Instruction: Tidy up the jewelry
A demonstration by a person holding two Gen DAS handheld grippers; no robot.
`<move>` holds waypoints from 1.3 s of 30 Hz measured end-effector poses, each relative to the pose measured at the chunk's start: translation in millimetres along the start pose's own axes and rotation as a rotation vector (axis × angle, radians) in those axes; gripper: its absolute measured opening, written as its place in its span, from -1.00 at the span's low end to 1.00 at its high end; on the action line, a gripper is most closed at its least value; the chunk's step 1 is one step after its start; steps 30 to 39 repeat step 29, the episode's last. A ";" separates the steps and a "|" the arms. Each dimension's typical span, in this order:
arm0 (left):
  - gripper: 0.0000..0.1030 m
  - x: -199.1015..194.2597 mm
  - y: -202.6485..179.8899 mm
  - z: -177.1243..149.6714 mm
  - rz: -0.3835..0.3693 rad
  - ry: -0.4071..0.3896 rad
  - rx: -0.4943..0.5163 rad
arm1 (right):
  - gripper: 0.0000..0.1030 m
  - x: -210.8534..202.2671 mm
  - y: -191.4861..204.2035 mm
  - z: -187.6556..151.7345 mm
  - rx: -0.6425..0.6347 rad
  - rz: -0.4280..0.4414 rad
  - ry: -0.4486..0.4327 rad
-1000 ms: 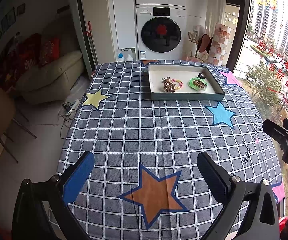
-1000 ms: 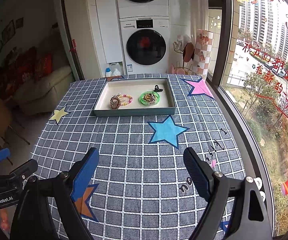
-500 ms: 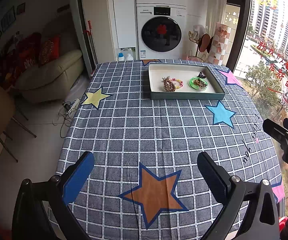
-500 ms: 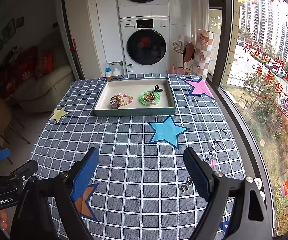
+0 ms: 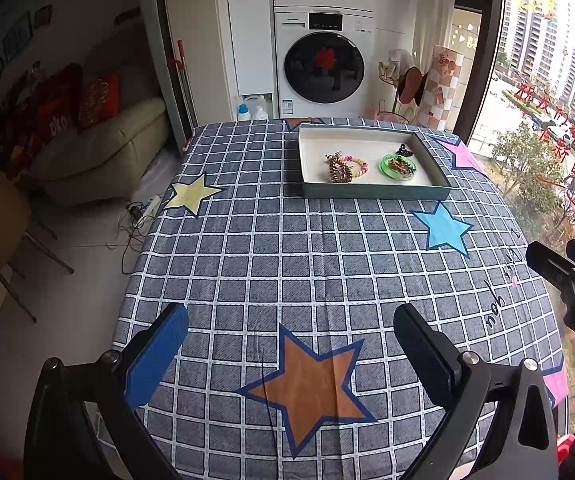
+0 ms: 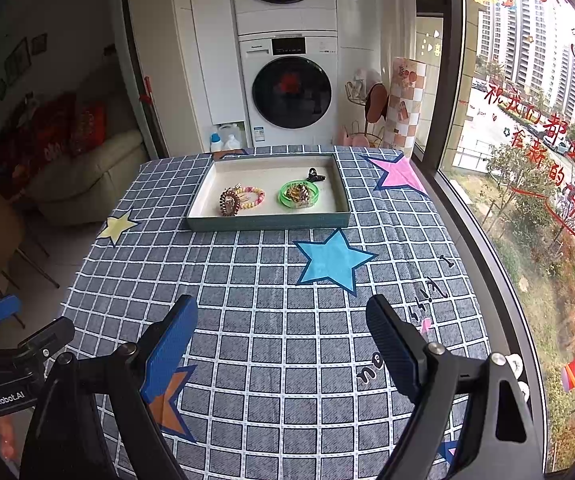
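Jewelry sits in the tray (image 5: pixel 375 191) at the far side of the worktop (image 5: pixel 287 264) (bracelets (image 6: pixel 247 197) left, green ring (image 6: pixel 298 194) right). Both my left gripper (image 5: pixel 287 344) and right gripper (image 6: pixel 283 332) hover near, jaws wide, holding nothing.

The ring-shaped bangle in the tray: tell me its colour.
Bright green bangle, clearest in the right wrist view.

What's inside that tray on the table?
In the tray: a gold hair clip overlapping a beaded bracelet, a green bangle around a gold piece, a black claw clip. Beneath them stays hidden.
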State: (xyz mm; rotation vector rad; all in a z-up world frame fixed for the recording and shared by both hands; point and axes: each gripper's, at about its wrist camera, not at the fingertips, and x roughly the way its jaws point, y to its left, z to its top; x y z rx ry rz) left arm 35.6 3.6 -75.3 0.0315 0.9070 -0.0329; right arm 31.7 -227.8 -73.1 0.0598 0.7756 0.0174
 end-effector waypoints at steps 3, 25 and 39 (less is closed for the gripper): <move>1.00 0.2 0.5 -0.7 0.002 0.002 -0.004 | 0.71 -0.1 -0.3 -0.4 0.000 -0.001 0.002; 1.00 2.7 0.7 -1.6 -0.003 0.015 0.001 | 0.71 0.4 -6.8 -5.0 -0.015 0.009 0.018; 1.00 3.1 -0.4 -1.3 -0.006 0.016 0.002 | 0.71 0.7 -7.5 -4.5 -0.015 0.010 0.019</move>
